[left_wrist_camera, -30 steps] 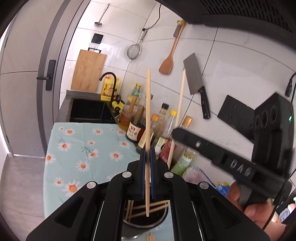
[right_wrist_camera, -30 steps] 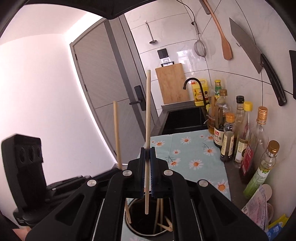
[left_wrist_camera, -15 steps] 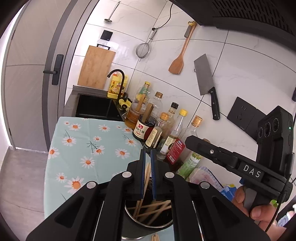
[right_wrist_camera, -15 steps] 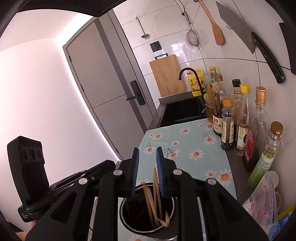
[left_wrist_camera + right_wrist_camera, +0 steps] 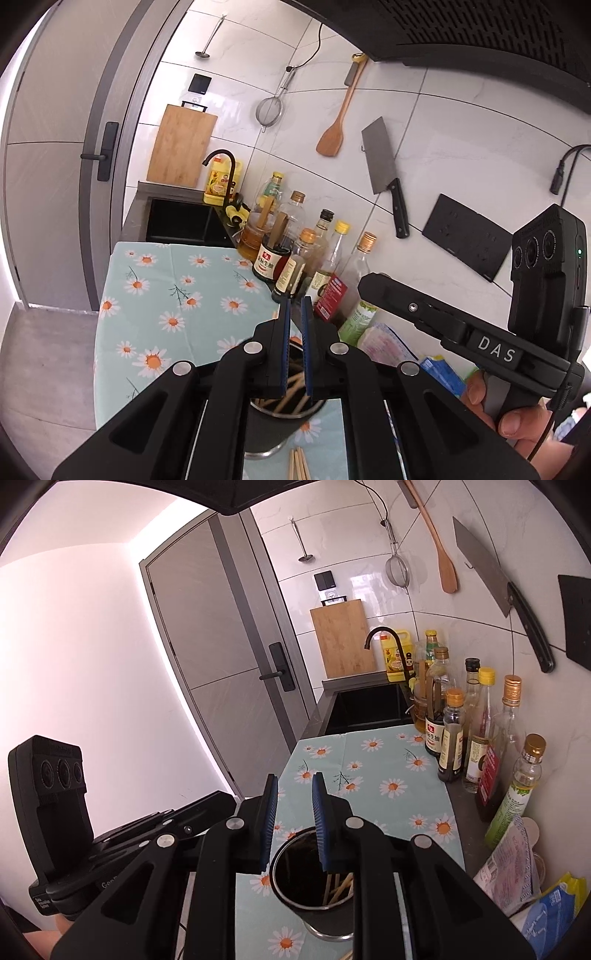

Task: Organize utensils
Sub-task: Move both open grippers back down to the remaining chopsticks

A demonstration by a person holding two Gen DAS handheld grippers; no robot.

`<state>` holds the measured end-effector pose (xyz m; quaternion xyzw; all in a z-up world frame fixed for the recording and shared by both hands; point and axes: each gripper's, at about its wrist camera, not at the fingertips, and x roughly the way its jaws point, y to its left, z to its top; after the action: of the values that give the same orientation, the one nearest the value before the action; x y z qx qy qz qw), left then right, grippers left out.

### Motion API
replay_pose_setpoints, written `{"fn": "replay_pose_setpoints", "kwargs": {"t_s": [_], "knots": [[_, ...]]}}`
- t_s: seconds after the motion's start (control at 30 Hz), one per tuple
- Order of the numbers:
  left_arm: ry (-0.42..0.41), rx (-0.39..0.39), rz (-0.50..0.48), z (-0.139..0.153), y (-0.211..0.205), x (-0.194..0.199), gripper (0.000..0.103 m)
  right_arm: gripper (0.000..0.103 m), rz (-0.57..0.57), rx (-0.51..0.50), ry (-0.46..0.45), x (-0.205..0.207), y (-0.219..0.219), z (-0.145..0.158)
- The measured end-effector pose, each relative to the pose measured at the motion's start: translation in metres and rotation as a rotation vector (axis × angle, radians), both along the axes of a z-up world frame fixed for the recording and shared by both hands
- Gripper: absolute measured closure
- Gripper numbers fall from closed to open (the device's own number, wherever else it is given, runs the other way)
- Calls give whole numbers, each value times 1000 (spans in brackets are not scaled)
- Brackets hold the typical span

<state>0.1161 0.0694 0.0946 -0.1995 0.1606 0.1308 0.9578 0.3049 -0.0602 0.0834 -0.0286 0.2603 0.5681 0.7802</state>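
We see a home kitchen. Ahead of the left gripper [image 5: 294, 314], beyond the daisy-print cloth [image 5: 166, 291], lies a black sink [image 5: 181, 223] with a curved tap [image 5: 221, 162]. To its right, sauce bottles [image 5: 295, 251] stand against a white tiled wall [image 5: 443, 129], where a cleaver [image 5: 380, 166], wooden spatula [image 5: 334, 125] and strainer [image 5: 269, 110] hang.

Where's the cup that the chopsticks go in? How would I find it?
Find the blue tablecloth with white daisies beside the black sink. At its near end, just under the grippers, stands a dark round cup with a shiny metal bottom. Unlike the tall bottles along the wall, it is short, open-topped, and has wooden chopsticks inside.
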Motion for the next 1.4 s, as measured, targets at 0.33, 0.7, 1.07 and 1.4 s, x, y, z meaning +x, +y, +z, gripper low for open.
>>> {"fn": "replay_pose_setpoints", "kwargs": {"t_s": [0.33, 0.7, 1.07, 1.4], "knots": [[33, 12, -37, -3, -22, -29, 85, 80, -74, -129, -16, -34, -24, -10], [196, -16, -128, -32, -40, -41, 74, 64, -152, -315, 139, -28, -58, -56], [440, -106, -251, -84, -51, -32, 71, 62, -155, -562, 476, -5, -64, -139], [608, -203, -290, -130, -48, -21, 71, 62, -206, -744, 687, 3, -48, -204]]}}
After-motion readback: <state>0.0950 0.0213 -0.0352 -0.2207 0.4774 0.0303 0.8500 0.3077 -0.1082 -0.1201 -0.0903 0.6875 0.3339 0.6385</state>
